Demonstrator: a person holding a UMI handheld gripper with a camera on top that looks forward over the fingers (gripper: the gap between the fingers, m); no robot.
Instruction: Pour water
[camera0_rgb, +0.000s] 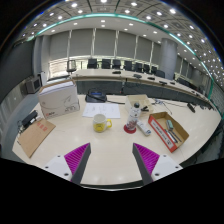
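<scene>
Tool (112, 160) level above table (110, 150) (fingers apart), mug (103, 123) ahead.

On the table (110, 150) — mug (102, 123) left of bottle (133, 115), box (168, 130) right

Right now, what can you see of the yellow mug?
The yellow mug stands upright on the pale table, well ahead of the open hand-held gripper, slightly left of the gap between the fingers. It looks glossy, like ceramic, with a handle showing on its left side. Nothing touches it; a bottle stands apart to its right. Its contents cannot be seen.
</scene>
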